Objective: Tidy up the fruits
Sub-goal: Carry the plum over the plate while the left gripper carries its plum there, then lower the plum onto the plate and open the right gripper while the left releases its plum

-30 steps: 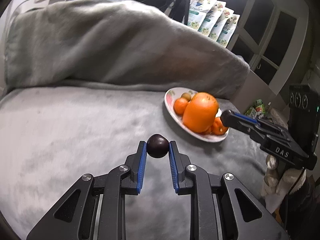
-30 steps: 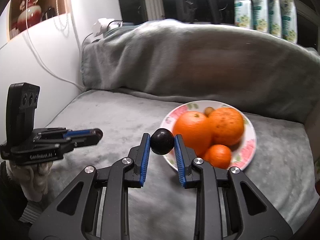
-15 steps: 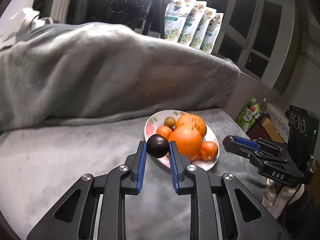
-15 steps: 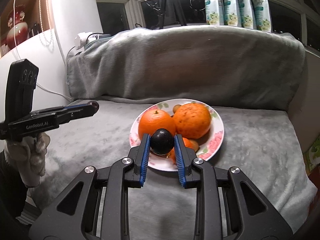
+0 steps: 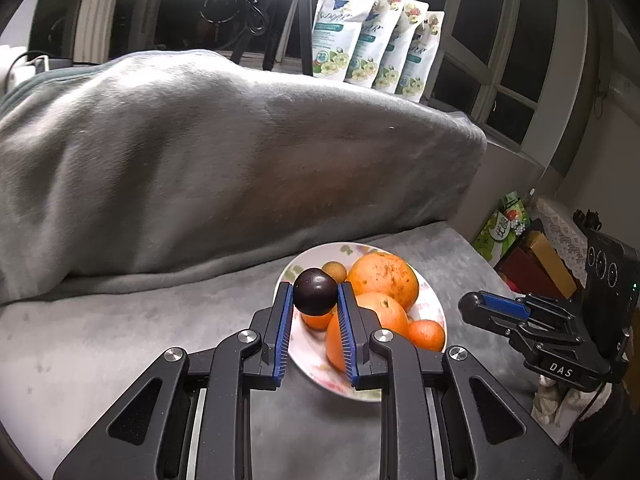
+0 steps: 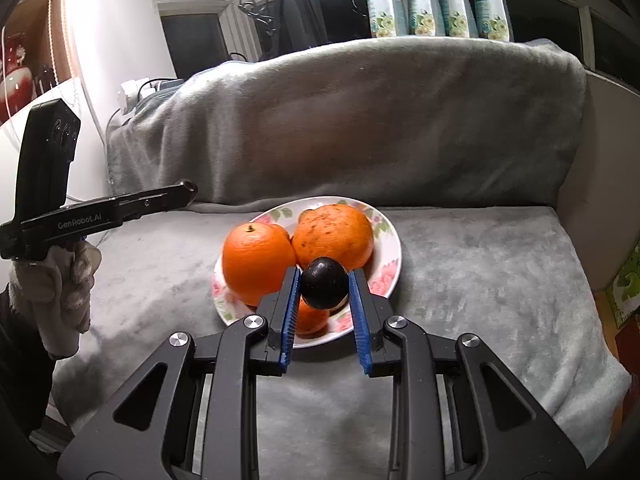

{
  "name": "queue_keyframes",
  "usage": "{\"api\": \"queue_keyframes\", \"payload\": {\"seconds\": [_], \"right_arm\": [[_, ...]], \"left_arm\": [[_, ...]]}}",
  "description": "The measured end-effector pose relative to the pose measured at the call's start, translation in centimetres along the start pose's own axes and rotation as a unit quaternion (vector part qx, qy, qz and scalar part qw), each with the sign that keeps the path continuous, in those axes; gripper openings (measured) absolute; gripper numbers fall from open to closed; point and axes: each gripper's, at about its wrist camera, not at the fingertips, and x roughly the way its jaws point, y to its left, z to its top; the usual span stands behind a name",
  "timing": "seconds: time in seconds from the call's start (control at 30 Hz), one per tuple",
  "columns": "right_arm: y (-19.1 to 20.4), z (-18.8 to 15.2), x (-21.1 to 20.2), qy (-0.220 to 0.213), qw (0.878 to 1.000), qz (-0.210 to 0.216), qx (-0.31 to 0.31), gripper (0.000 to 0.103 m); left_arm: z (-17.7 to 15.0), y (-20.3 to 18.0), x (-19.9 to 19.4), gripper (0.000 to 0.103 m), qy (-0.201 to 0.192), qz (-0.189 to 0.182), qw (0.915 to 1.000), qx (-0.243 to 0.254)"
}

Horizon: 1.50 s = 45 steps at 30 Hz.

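Two claws, each clamped on a dark plum, over a plate of oranges.

In the left wrist view the left claw (image 5: 315, 300) sits at lower centre, its blue pads (image 5: 283, 332) pressed on either side of a dark plum (image 5: 315, 291) held at the very tips — the fruit hangs in front of the flowered plate's (image 5: 310, 358) left rim. The plate rests on a grey blanket-covered sofa seat (image 5: 120, 332) and carries two large oranges (image 5: 382, 276), smaller mandarins (image 5: 426, 334) and a small brownish fruit (image 5: 335, 271). In the right wrist view the right claw (image 6: 325, 286) likewise grips a second dark plum (image 6: 325, 282) between its tips, over the plate's near part — just in front of the oranges. Each claw shows at the frame edge of the other's view.
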Motion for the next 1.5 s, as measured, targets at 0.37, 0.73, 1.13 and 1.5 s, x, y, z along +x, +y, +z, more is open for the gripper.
{"api": "queue_keyframes", "payload": {"seconds": [0.37,0.73,1.13,1.5], "right_arm": [[-1.4,0.0,1.7,0.01,1.0,-0.001,0.01,0.026],[-2.6,0.1,2.6,0.018,0.999,0.003,0.026,0.026],[-2.3,0.4,3.1,0.025,0.999,-0.004,0.022,0.026],[-1.1,1.1,3.1,0.024,1.0,-0.02,-0.005,0.026]], "left_arm": [[0.7,-0.8,2.2,0.021,0.011,-0.003,0.9998,0.014],[1.3,-0.6,4.5,0.021,0.034,-0.013,0.9993,0.008],[1.6,-0.2,5.7,0.021,0.049,-0.014,0.9987,0.008],[1.8,-0.8,6.3,0.021,0.061,-0.006,0.9977,0.027]]}}
